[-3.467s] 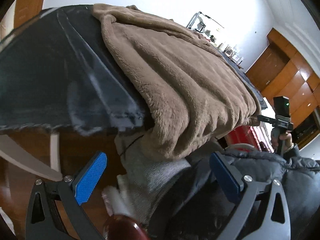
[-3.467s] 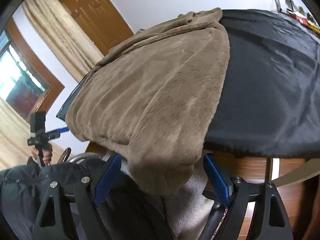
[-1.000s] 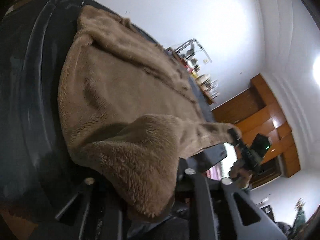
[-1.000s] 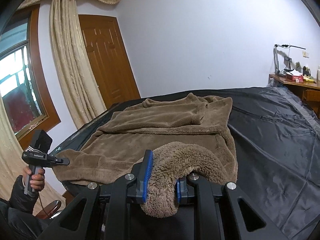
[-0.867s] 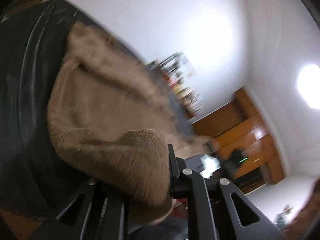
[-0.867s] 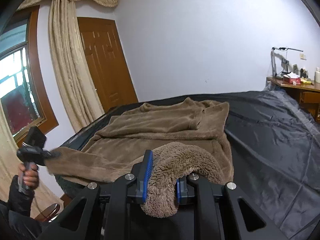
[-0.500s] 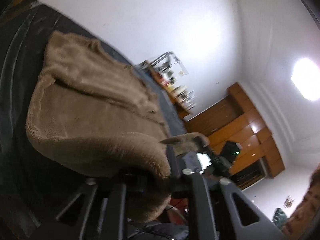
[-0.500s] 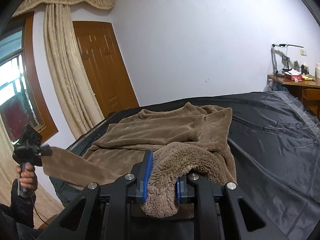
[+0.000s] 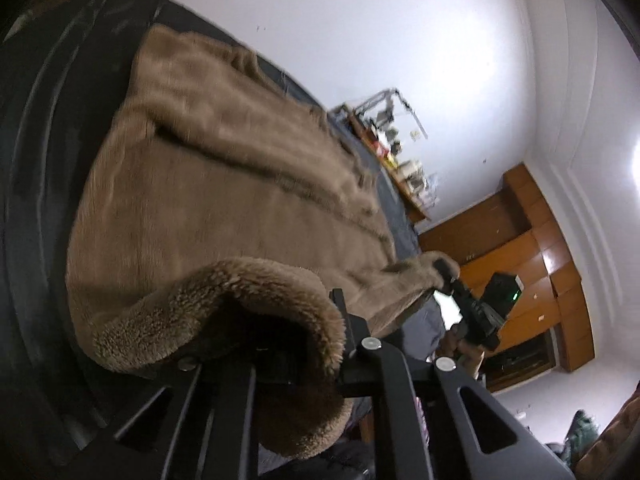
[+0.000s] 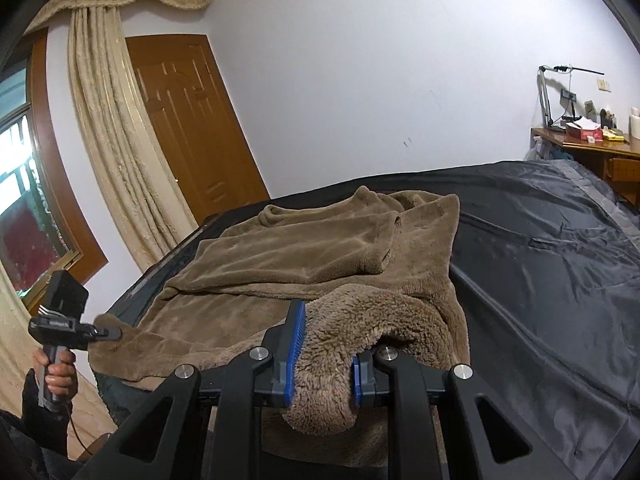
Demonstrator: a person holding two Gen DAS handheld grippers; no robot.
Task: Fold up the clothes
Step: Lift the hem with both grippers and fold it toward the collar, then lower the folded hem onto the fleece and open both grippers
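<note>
A brown fleece garment [image 10: 320,256] lies spread on a bed under a black cover [image 10: 540,280], a sleeve folded across its chest. My right gripper [image 10: 324,356] is shut on one bottom corner; fleece bulges between the blue pads. My left gripper [image 9: 280,340] pinches the other corner, its jaws closing on the thick hem that hides the left finger. In the right wrist view the left gripper [image 10: 108,334] holds its corner out past the bed's left edge, a hand [image 10: 56,372] on its handle. The left wrist view shows the garment [image 9: 240,200] and the right gripper [image 9: 442,270] at the far corner.
A wooden desk [image 10: 580,140] with a lamp and small items stands at the right wall. A brown door [image 10: 192,128], a beige curtain [image 10: 108,120] and a window are on the left. Wooden cabinets [image 9: 540,260] fill the far corner in the left wrist view.
Earlier both grippers stood open beneath the hanging hem; now each is shut on a corner, lifted above the bed. In the last second the right one carried its corner further over the garment.
</note>
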